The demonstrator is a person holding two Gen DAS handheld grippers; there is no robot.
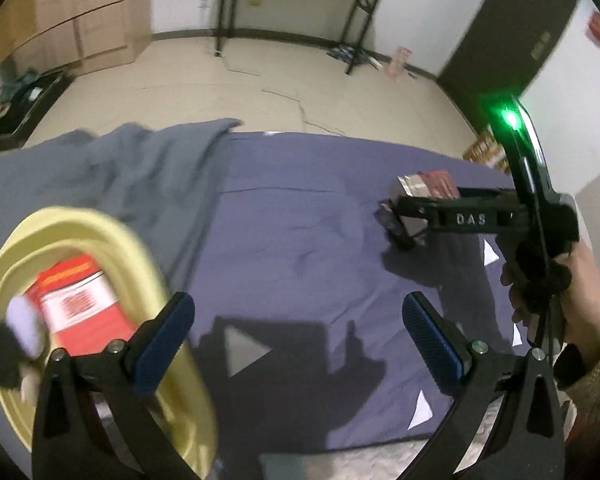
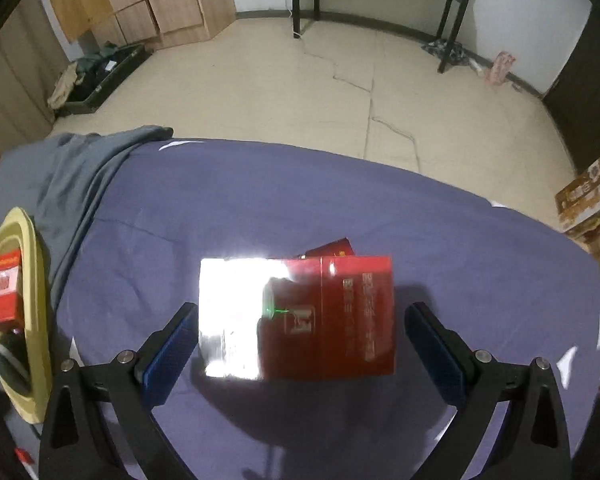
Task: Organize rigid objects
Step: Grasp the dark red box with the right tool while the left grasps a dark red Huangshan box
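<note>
A dark red glossy box (image 2: 328, 316) lies on the purple bed sheet (image 2: 300, 200), between the open fingers of my right gripper (image 2: 300, 344); the blue pads stand apart from its sides. A second red box (image 2: 332, 247) peeks out behind it. In the left wrist view the same boxes (image 1: 424, 188) lie by the right gripper's tip. My left gripper (image 1: 298, 340) is open and empty above the sheet. A yellow basin (image 1: 112, 236) at the left holds a red and white box (image 1: 76, 300); it also shows in the right wrist view (image 2: 32, 280).
A grey blanket (image 1: 112, 168) is bunched at the bed's far left corner. Beyond the bed is bare floor with a black table frame (image 2: 452, 20), wooden cabinets (image 2: 156, 4) and a cardboard box (image 2: 588, 200) at the right.
</note>
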